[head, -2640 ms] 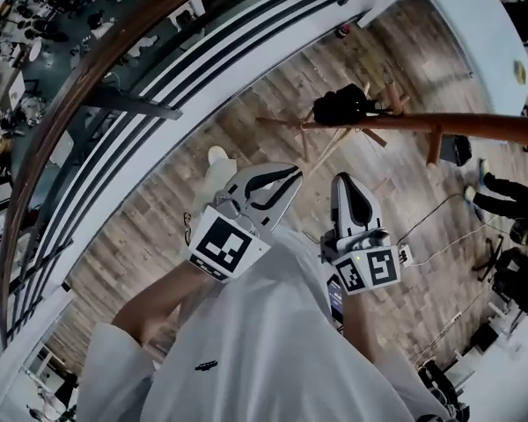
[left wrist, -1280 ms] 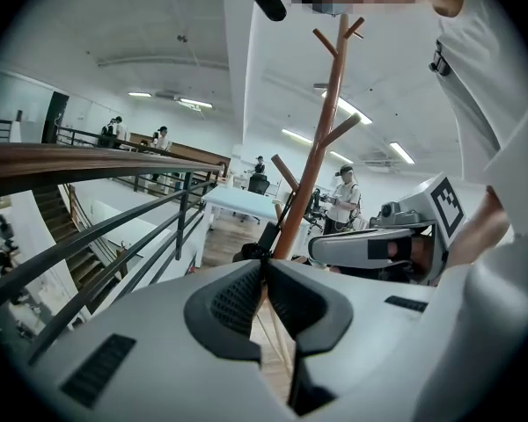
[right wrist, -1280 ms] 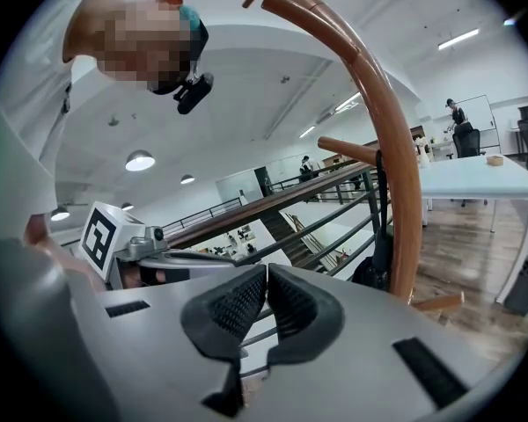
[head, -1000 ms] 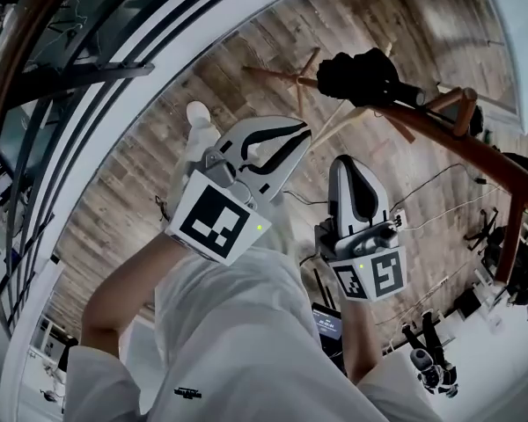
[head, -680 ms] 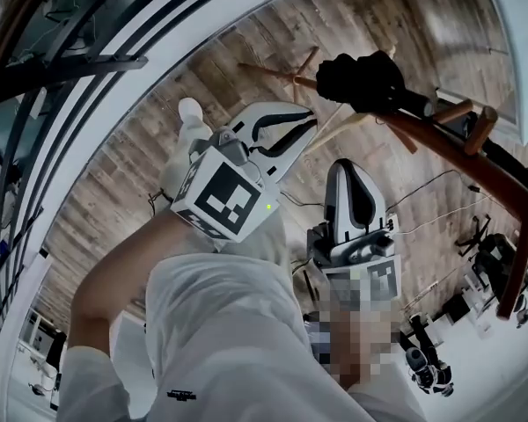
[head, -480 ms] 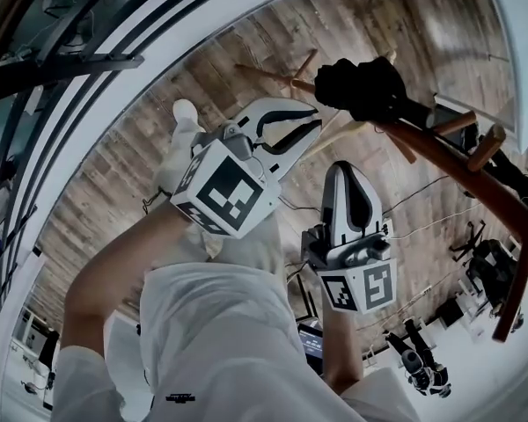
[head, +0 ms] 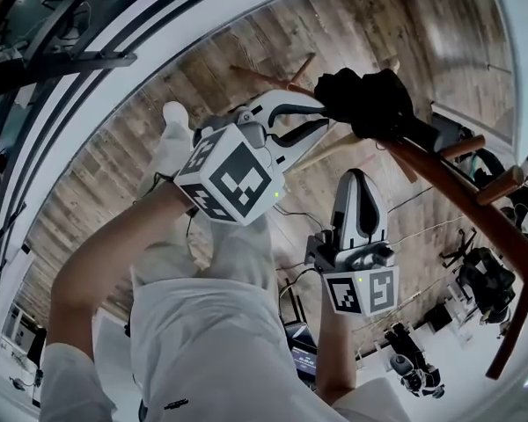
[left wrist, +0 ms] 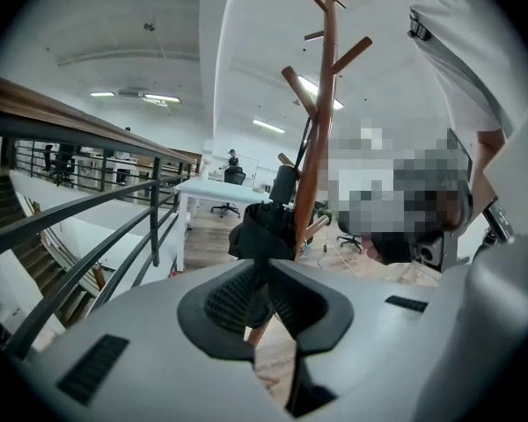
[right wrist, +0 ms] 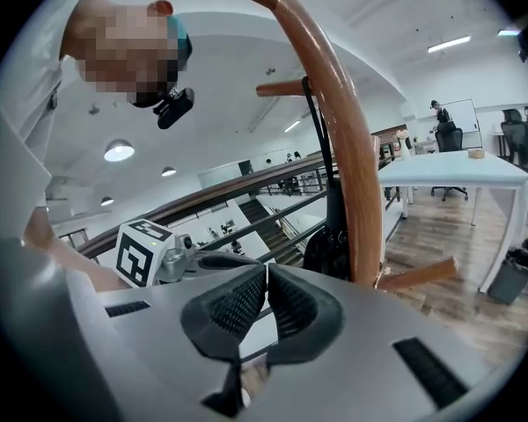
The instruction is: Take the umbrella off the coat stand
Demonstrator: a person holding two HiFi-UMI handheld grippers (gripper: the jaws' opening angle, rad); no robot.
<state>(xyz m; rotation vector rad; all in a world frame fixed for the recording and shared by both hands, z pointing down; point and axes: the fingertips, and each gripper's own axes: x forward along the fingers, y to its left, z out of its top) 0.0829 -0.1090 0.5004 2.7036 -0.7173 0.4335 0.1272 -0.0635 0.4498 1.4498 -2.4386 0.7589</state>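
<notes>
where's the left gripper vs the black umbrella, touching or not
Cannot tell. In the left gripper view the shut left gripper overlaps the umbrella beyond it; the head view shows no clear gap either.

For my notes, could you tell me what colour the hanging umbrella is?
Black; the umbrella shows best in the head view.

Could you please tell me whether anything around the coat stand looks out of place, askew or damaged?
Nothing stands out. The coat stand is upright and looks intact, and the umbrella hangs folded against its pole.
</notes>
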